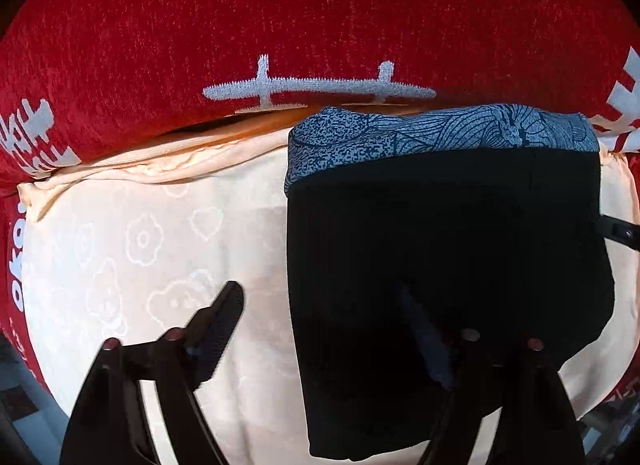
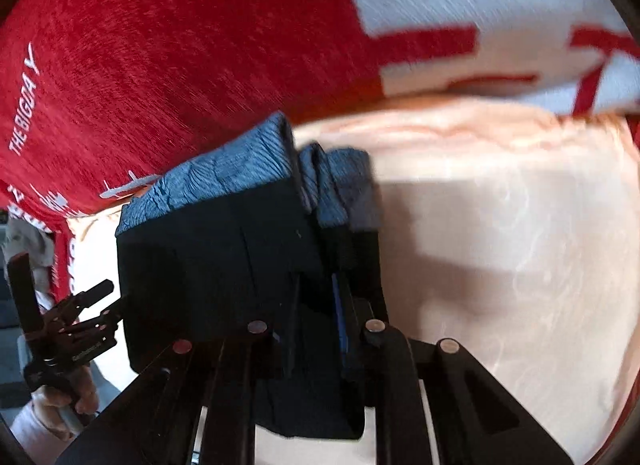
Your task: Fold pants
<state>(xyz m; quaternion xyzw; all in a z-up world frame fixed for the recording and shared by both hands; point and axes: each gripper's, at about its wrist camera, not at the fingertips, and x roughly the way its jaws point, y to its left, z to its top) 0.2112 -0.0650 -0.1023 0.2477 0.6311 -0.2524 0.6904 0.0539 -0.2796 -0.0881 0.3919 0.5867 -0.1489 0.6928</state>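
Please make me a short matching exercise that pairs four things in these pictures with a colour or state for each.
Things:
1. black folded pants
2. patterned waistband
3. left tool
4. pale cloth with flower outlines

Descriptions:
A. blue-grey
B. peach, lying under the pants
C. open
D. pinched by the right tool

Pairs: 1-D, 2-A, 3-C, 4-B

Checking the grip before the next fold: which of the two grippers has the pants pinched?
The right gripper: its fingers are closed on the black pants. The left gripper is open, one finger over cream cloth.
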